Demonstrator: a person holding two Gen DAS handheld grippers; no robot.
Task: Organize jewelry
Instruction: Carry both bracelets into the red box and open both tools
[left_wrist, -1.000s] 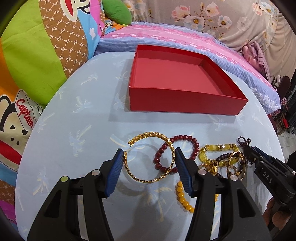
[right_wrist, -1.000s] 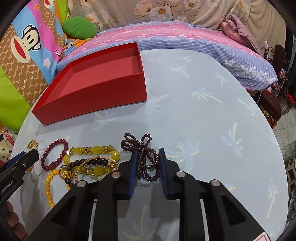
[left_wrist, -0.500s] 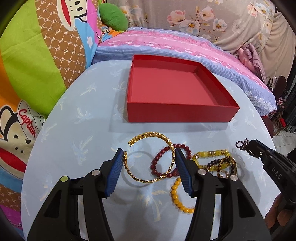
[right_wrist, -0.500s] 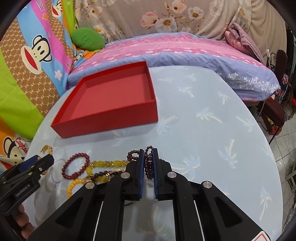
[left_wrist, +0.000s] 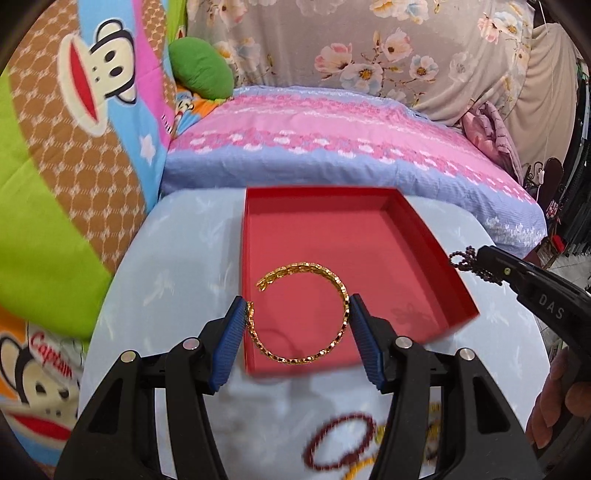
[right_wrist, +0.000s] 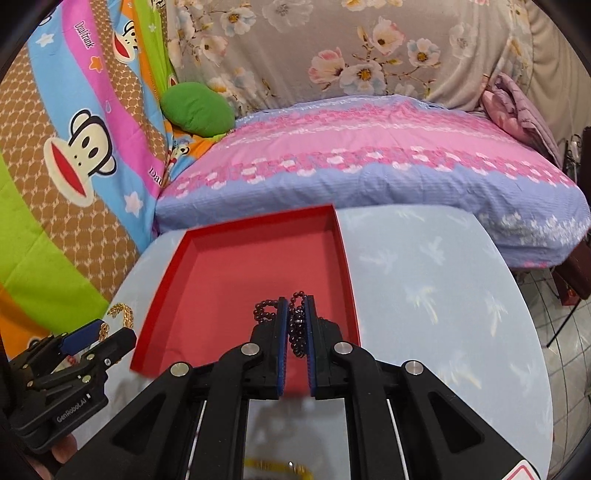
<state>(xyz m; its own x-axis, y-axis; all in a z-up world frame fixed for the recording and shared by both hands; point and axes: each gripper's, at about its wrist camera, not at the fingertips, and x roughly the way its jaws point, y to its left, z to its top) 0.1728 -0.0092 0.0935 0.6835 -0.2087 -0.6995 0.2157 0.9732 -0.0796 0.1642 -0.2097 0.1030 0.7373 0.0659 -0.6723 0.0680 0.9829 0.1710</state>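
Observation:
My left gripper (left_wrist: 297, 314) is shut on a gold chain bangle (left_wrist: 301, 323) and holds it in the air over the near edge of the red box (left_wrist: 436, 243). My right gripper (right_wrist: 296, 314) is shut on a dark garnet bead strand (right_wrist: 295, 326) and holds it over the near right part of the red box (right_wrist: 162, 291). The right gripper also shows at the right of the left wrist view (left_wrist: 491, 258), with the beads (left_wrist: 467, 260) hanging from it. The left gripper with the bangle (right_wrist: 123, 314) shows at the lower left of the right wrist view.
A dark red bead bracelet (left_wrist: 343, 443) and yellow beads (left_wrist: 428, 435) lie blurred on the pale blue round table (left_wrist: 177, 280) below my left gripper. A pink and blue bed (right_wrist: 369, 162) lies beyond the table. Cartoon cushions (left_wrist: 74, 147) stand at the left.
Both grippers have lifted off the table and moved forward over the red box, the left with the gold bangle, the right with the dark bead strand.

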